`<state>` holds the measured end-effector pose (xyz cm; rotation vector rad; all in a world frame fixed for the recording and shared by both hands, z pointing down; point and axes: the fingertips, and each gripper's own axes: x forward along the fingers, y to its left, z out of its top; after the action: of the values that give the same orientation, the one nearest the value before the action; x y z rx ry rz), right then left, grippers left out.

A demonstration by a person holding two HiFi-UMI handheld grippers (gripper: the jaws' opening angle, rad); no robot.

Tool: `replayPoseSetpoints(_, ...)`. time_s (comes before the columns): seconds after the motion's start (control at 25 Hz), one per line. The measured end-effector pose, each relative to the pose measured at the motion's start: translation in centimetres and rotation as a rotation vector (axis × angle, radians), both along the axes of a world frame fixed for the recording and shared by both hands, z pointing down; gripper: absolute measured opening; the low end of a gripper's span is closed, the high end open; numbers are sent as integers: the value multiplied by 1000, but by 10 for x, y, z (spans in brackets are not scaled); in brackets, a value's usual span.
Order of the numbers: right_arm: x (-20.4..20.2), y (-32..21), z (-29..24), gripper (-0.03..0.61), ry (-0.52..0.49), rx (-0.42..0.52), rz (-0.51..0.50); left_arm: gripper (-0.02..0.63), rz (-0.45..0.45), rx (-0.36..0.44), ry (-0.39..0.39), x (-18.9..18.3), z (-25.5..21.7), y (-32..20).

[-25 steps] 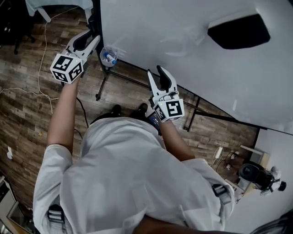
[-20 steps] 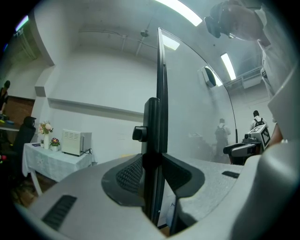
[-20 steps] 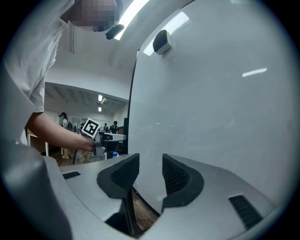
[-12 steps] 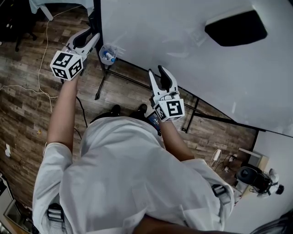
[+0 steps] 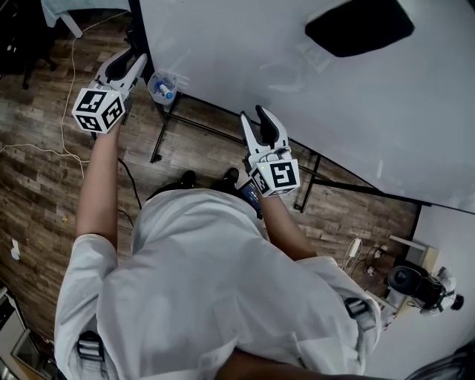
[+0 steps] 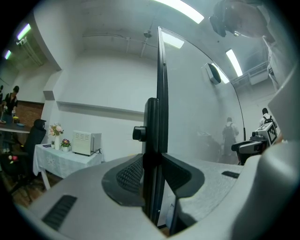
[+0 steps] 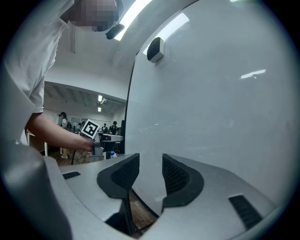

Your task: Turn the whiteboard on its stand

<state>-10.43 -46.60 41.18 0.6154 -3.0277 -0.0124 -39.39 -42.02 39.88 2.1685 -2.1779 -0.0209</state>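
The big whiteboard (image 5: 297, 82) fills the top right of the head view, tilted on its black stand (image 5: 215, 133). My left gripper (image 5: 132, 63) is shut on the board's dark left edge (image 6: 161, 93). In the left gripper view the frame runs straight between the pads, and both press on it. My right gripper (image 5: 260, 119) stands open at the board's lower edge. In the right gripper view the white face (image 7: 211, 103) shows through the gap between its pads (image 7: 174, 176). A black eraser-like block (image 5: 360, 26) sticks to the board.
A clear cup with markers (image 5: 161, 85) hangs by the board's lower left corner. Cables (image 5: 67, 96) trail over the wooden floor. A cloth-covered table (image 5: 82, 9) stands at the top left, and equipment (image 5: 415, 286) sits at the lower right. The stand's legs (image 5: 341, 187) spread close to my feet.
The board's left edge and the black block have swung to the left, and my left gripper has gone left with the edge. My right gripper has barely moved.
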Motion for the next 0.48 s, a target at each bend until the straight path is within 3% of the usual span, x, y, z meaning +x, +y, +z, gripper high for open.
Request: replayPoseSetpoints(0.48, 1, 4, 0, 150, -7, 4, 17, 132, -29, -5, -17, -6, 3, 1)
